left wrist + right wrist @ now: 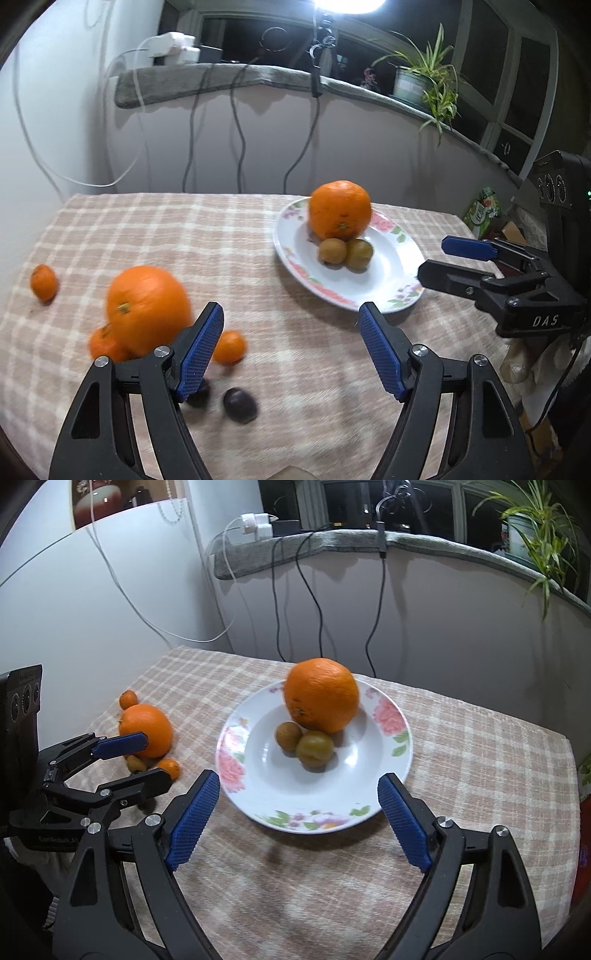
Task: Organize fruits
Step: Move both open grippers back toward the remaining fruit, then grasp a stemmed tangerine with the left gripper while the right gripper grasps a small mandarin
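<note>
Where checked cloth [461, 746] covers table, we list: plate [388, 775] holding orange [321, 694] and two small brownish fruits [314, 747], touching. Off plate, left: second orange [147, 306], three mandarins [229, 347], dark fruit [239, 404]. Left gripper [291, 350] fingers open, empty. Right gripper [299, 819] fingers open, empty, near plate rim.

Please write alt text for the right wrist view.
A floral plate on a checked tablecloth holds one large orange and two small brownish fruits. The right tool is open and empty in front of it.
</note>
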